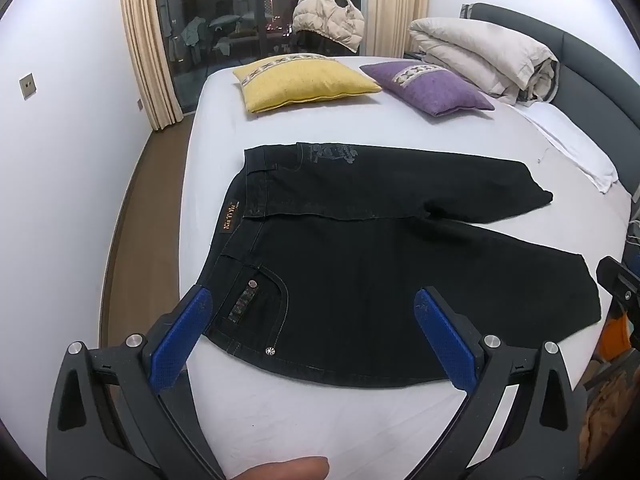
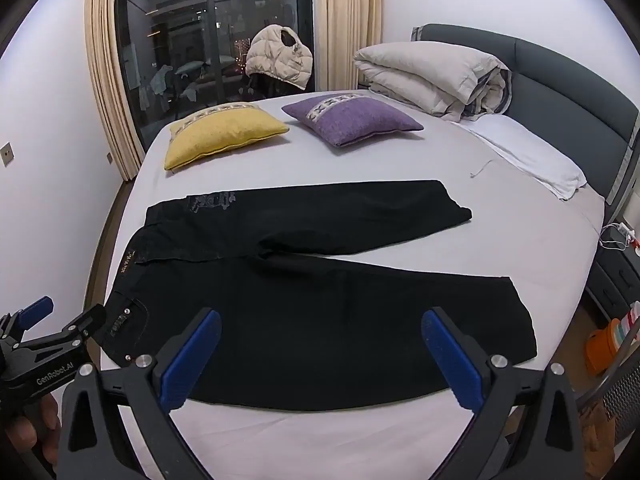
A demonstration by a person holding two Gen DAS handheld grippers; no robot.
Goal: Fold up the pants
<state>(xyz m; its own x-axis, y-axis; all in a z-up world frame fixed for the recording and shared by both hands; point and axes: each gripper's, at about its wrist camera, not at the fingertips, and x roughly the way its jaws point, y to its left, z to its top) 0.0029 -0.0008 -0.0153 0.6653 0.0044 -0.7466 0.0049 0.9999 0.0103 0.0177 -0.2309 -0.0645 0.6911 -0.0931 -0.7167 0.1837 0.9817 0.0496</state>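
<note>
Black jeans lie flat on the white bed, waistband to the left, legs spread apart to the right; they also show in the right wrist view. My left gripper is open and empty, hovering over the near waist and pocket area. My right gripper is open and empty, hovering over the near leg. The left gripper also shows at the left edge of the right wrist view. Part of the right gripper shows at the right edge of the left wrist view.
A yellow pillow and a purple pillow lie beyond the jeans. A folded duvet sits by the grey headboard. A white pillow lies at the right. Wood floor runs along the bed's left edge.
</note>
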